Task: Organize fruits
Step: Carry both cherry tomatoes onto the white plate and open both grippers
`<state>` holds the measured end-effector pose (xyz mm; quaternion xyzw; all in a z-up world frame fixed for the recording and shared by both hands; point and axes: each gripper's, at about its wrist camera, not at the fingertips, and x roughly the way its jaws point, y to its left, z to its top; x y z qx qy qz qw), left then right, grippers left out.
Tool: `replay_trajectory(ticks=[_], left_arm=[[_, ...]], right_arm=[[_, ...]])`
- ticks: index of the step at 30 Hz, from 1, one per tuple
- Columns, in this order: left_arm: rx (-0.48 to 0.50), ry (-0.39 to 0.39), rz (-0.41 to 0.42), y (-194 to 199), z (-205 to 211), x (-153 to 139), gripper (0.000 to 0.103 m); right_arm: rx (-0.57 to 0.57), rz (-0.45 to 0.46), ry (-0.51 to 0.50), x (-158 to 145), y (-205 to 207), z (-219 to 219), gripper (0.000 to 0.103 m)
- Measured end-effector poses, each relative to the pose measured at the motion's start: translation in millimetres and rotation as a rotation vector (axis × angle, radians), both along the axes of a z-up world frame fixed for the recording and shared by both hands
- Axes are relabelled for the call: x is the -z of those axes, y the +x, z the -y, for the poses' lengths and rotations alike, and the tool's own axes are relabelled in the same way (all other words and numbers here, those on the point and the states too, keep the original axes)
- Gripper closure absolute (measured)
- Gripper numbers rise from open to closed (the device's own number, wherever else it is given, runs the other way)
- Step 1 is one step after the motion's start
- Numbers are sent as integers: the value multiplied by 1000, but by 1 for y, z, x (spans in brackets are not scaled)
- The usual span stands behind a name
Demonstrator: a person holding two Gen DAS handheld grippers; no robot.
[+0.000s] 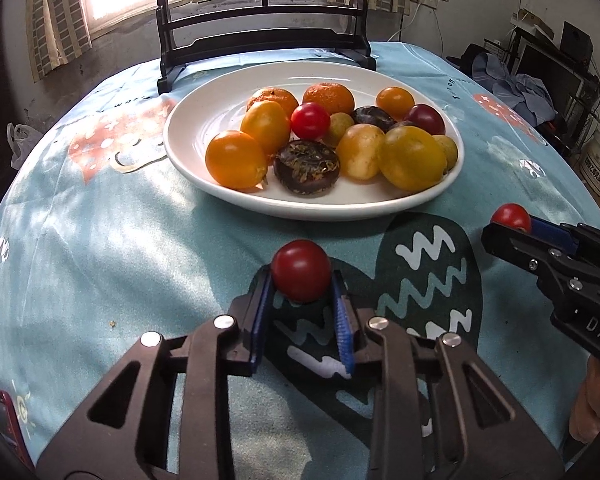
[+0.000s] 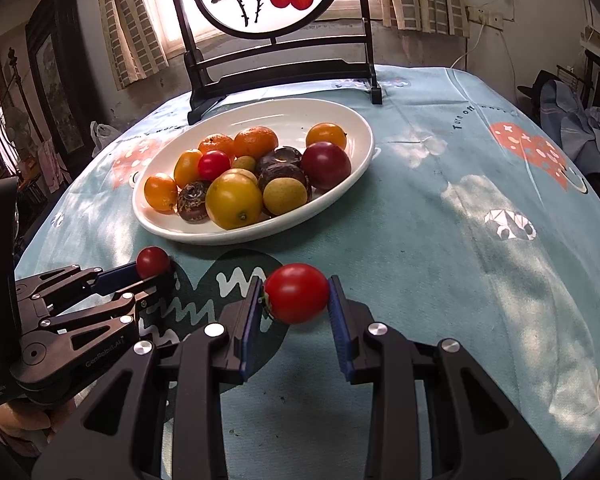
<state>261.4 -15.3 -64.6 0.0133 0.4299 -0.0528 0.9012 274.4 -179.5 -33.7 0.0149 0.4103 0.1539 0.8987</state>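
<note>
Two grippers each clamp a small red tomato above a counter (image 1: 100, 240) draped in a pale blue patterned cloth. The left gripper (image 1: 302, 280) has its blue-padded fingers (image 1: 260, 312) closed on a dark red tomato (image 1: 301, 276), which is nearly round with no clear long axis. The right gripper (image 2: 296, 294) grips a brighter red tomato (image 2: 297, 293) lying sideways between its fingers (image 2: 247, 320), its long axis running left to right and its green stem end pointing left against the left pad. Both tomatoes sit near the cameras, just short of a white oval plate (image 1: 204, 120), whose long axis runs left to right. The plate holds oranges, yellow and dark fruits and another red tomato (image 1: 310, 121). Beyond the plate, at the far edge, stands a dark wooden frame (image 2: 280, 68) carrying a round painted panel.
</note>
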Motion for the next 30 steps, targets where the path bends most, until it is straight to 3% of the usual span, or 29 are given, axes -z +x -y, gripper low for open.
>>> replay_trajectory(ticks=[9, 14, 18, 30], left_arm=[[-9, -20, 30, -26, -3, -12, 74], [-33, -71, 82, -44, -8, -31, 74], [-26, -67, 126, -49, -4, -48, 74], [-24, -82, 181, 12, -2, -95, 74]], right_arm=[[-32, 30, -2, -3, -8, -6, 70], [-52, 77, 60, -17, -20, -4, 70], [-61, 130, 106, -33, -27, -5, 70], [-30, 203, 146, -71, 17, -8, 70]])
